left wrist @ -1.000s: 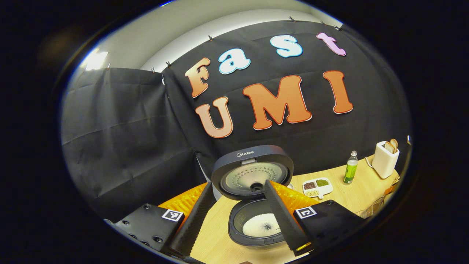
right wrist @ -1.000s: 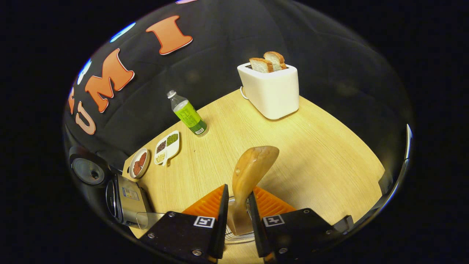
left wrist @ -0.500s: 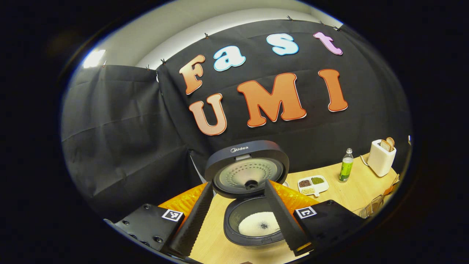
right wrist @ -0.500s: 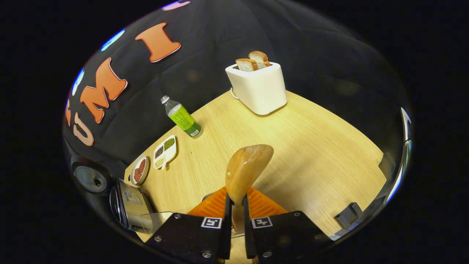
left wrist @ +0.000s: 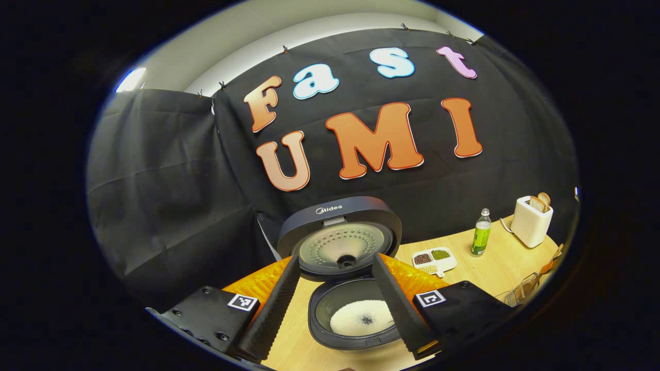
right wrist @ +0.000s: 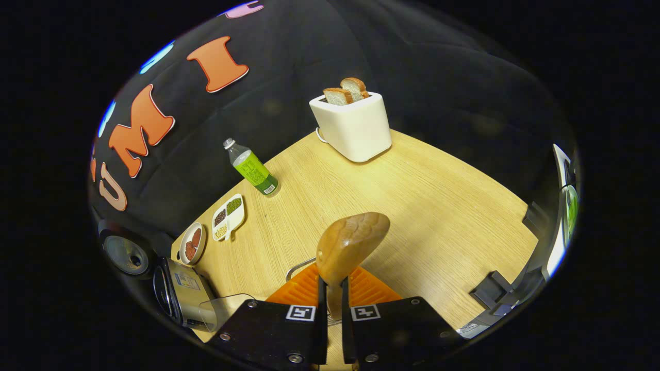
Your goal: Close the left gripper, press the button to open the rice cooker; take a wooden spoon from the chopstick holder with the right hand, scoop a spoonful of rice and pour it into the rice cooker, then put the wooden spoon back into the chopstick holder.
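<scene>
My right gripper (right wrist: 330, 304) pinches the wooden spoon (right wrist: 348, 247) at lower centre, while my left gripper (left wrist: 335, 304), wide open and empty, frames the open rice cooker (left wrist: 343, 268).

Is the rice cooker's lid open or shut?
Open. The lid is tipped up behind the rice cooker, and white rice shows in the pot.

toaster (right wrist: 356, 128): sitting at the table's far edge, holding two bread slices (right wrist: 344, 91)
green bottle (right wrist: 250, 167): standing upright
divided dish (right wrist: 228, 217): lying near the bottle, holding beans
round dish (right wrist: 192, 243): sitting just beside it
table (right wrist: 438, 206): showing pale wood
</scene>
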### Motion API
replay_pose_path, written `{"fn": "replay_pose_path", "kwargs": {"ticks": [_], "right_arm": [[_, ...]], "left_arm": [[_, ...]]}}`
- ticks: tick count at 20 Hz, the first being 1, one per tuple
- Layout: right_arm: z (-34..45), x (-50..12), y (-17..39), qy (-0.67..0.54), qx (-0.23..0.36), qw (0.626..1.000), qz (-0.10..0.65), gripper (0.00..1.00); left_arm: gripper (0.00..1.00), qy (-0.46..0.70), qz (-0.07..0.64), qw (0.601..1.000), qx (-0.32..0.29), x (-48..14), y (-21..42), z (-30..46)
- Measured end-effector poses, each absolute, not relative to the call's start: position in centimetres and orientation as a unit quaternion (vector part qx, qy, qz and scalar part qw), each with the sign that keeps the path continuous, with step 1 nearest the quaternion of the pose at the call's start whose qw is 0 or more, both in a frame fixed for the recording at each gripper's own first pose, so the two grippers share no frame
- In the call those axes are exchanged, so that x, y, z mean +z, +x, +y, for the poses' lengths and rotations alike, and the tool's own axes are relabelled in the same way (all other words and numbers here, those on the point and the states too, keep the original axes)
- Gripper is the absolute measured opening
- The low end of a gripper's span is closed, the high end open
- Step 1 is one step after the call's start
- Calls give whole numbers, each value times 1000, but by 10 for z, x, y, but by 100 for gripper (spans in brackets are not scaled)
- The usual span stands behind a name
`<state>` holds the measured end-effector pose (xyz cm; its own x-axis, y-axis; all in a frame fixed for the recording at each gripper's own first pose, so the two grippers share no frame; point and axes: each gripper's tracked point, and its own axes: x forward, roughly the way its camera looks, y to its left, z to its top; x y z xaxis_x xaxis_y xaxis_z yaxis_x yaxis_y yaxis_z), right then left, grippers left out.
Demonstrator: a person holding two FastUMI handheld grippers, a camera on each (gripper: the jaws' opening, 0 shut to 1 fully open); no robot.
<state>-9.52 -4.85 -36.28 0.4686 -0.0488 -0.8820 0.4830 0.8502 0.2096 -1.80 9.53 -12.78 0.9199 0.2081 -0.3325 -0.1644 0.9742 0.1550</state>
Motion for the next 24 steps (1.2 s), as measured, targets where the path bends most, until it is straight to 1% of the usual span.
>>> {"fn": "replay_pose_path", "kwargs": {"ticks": [1, 6, 7, 8, 9, 12, 13, 14, 17, 18, 19, 20, 21, 22, 23, 24], "right_arm": [[-49, -358, -95, 222, -162, 830, 486, 9], [-51, -326, -88, 231, -163, 843, 458, 9], [-50, -319, -89, 236, -164, 843, 455, 9], [-52, -312, -88, 236, -164, 846, 449, 10], [-52, -302, -87, 234, -164, 851, 441, 9], [-44, -269, -76, 245, -152, 864, 413, 9], [-36, -261, -77, 249, -143, 866, 409, 9], [-28, -254, -74, 252, -132, 868, 407, 9], [9, -238, -74, 249, -90, 876, 404, 9], [23, -237, -75, 241, -76, 878, 407, 9], [36, -241, -77, 228, -66, 880, 411, 9], [47, -248, -78, 213, -57, 882, 417, 9], [58, -254, -82, 200, -48, 882, 424, 9], [67, -262, -84, 190, -43, 882, 429, 9], [72, -269, -89, 178, -42, 882, 435, 9], [75, -275, -92, 162, -42, 882, 441, 9]], "left_arm": [[95, 60, 176, 978, 92, -129, -17, 96], [95, 54, 165, 981, 84, -129, -10, 106], [87, 47, 158, 983, 84, -127, -6, 110], [87, 41, 152, 984, 81, -125, -5, 114], [100, 32, 147, 986, 74, -123, -1, 114], [100, 18, 144, 987, 63, -124, 5, 118], [94, 14, 141, 988, 62, -123, 6, 120], [100, 8, 138, 989, 60, -123, 8, 120], [100, 0, 134, 989, 54, -125, 10, 125], [100, -1, 136, 989, 52, -127, 11, 127], [94, -2, 137, 989, 49, -129, 11, 129], [100, -2, 140, 989, 46, -131, 12, 131], [100, -2, 142, 989, 45, -134, 12, 134], [94, -2, 145, 989, 43, -136, 10, 134], [94, -2, 146, 988, 41, -137, 9, 137], [100, -1, 147, 988, 39, -139, 9, 138]]}}
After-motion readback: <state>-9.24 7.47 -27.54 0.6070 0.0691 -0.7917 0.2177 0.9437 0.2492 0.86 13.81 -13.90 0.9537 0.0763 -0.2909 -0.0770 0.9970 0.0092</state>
